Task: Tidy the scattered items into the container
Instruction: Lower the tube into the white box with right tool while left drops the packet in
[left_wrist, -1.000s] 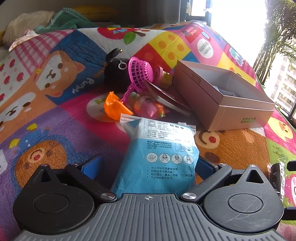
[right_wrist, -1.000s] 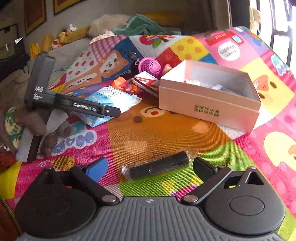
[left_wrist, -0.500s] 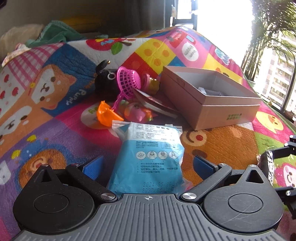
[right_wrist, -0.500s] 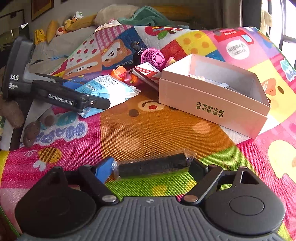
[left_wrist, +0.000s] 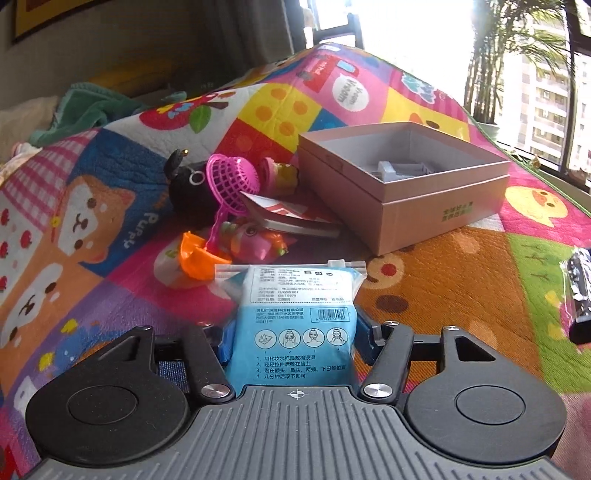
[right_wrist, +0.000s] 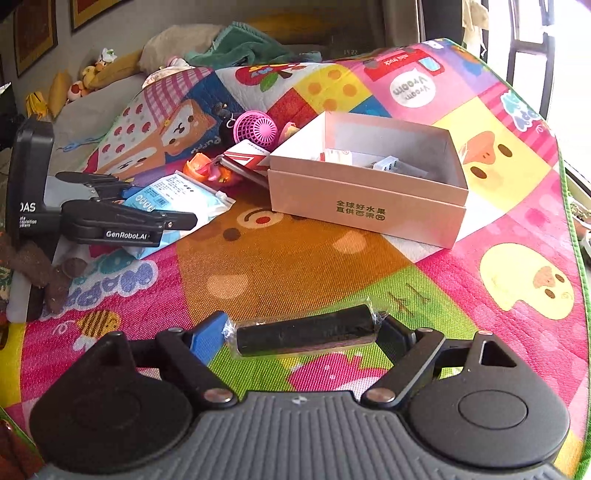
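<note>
My left gripper points at the play mat, and its jaws are closing on a blue face-mask packet. The blue pads press the packet's two sides. The right wrist view shows the same gripper and packet at the left. My right gripper is shut on a black roll in clear wrap, held end to end between the pads. That roll also shows at the right edge of the left wrist view. The open pink cardboard box holds a few small white items.
Left of the box lie a pink net scoop, a black plush toy, an orange toy, a pink toy and a red-white booklet. Cushions and a green cloth lie beyond the mat. Windows stand to the right.
The left jaws have narrowed from wide open onto the blue packet, and the gripper has rolled and shifted. The right jaws have closed onto the black roll, now held a little higher.
</note>
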